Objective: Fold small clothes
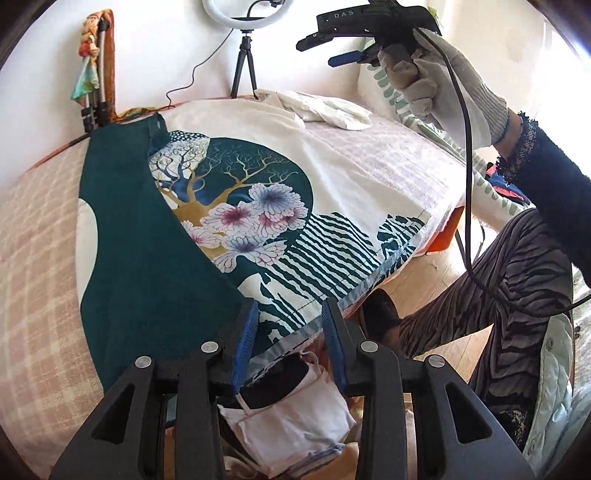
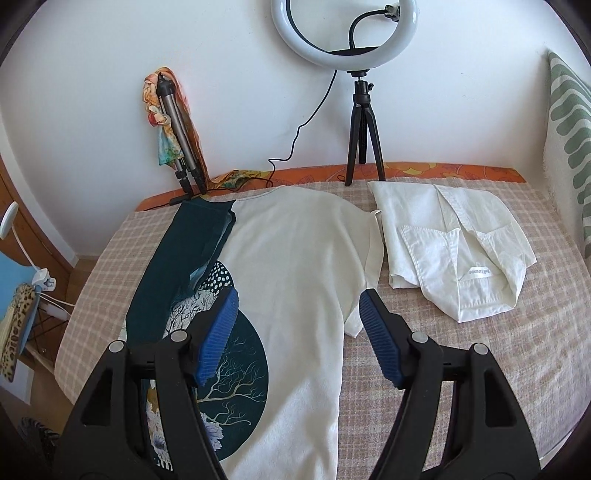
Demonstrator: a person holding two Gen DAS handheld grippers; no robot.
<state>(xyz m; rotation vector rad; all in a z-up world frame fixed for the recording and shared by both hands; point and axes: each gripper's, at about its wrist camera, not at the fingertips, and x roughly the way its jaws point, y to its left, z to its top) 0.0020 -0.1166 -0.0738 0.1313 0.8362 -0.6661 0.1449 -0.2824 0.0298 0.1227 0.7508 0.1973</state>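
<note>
Cream knit fabric with a dark teal printed panel: the printed top (image 2: 295, 258) is lying flat on the checked bed cover (image 2: 461, 369), its left side already lying folded over so the teal underside (image 1: 147, 266) is showing as a long strip along the left. The right sleeve (image 2: 369, 258) is still sticking out toward the folded white shirt (image 2: 454, 251), which is sitting just beside it on the far right.

Left gripper (image 1: 290, 343) is hovering at the near hem (image 1: 369, 280), jaws partly apart, nothing pinched between the pads. Right gripper (image 2: 297, 339) is hanging over the body of the top, jaws standing wide, holding nothing; its right finger (image 2: 380, 343) is sitting close to the sleeve edge. In the left wrist view a gloved hand (image 1: 436, 74) is carrying that tool high above the far right of the bed.

Judgement: the step in hand looks like the right-side fold. To do it well: be pinching the sleeve edge and the hem together, lifting low, laying the flap parallel to the teal strip, and keeping clear of the white shirt. The ring light (image 2: 343, 33) on its tripod is standing at the far edge.
</note>
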